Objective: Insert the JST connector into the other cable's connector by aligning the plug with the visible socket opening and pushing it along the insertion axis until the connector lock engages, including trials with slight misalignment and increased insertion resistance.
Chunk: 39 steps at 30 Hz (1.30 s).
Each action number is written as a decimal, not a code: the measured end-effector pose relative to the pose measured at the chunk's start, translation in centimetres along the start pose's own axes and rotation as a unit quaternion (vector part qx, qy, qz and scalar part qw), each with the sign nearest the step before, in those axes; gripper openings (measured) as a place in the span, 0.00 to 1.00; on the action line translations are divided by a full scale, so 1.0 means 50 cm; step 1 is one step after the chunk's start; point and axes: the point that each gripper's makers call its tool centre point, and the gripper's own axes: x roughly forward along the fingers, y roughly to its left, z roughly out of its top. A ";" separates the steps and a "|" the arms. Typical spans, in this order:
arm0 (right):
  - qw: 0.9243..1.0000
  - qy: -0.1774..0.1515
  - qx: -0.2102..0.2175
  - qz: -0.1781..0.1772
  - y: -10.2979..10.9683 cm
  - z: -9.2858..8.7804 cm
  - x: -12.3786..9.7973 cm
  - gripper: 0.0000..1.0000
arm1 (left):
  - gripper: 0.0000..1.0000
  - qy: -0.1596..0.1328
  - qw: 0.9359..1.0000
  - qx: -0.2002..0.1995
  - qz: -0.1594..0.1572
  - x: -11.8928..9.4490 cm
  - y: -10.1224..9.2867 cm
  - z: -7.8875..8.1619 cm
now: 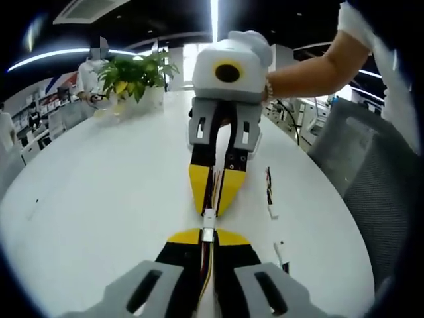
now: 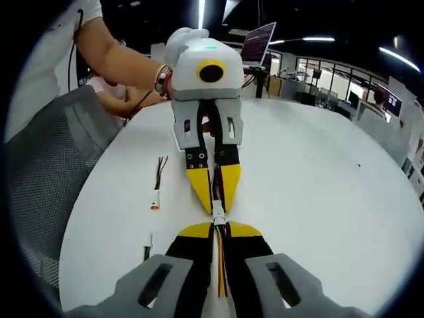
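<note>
Two cable ends meet tip to tip above the white table (image 1: pixel 99 199). My left gripper (image 1: pixel 209 237) is shut on one cable, its coloured wires (image 1: pixel 207 265) running back between the yellow-tipped jaws. A small white JST connector (image 1: pixel 208 217) bridges the gap to my right gripper (image 1: pixel 212 202), which faces me and is shut on the other cable. In the right gripper view, my right gripper (image 2: pixel 218 232) pinches its wires (image 2: pixel 220 265), and the white connector (image 2: pixel 218 213) touches the tips of the left gripper (image 2: pixel 215 199). I cannot tell whether the two housings are locked together.
Two spare cables lie beside the grippers: one with a white plug (image 1: pixel 272 212) (image 2: pixel 154 199), another nearer the table edge (image 1: pixel 279 252) (image 2: pixel 147 250). A potted plant (image 1: pixel 136 76) stands at the far side. A grey mesh chair (image 1: pixel 371 172) (image 2: pixel 53 152) sits by the table edge.
</note>
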 end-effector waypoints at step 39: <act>1.000 0.018 0.023 -0.010 -0.003 -0.021 -0.008 0.12 | 0.08 -0.011 1.000 -0.022 0.005 -0.005 -0.003 -0.005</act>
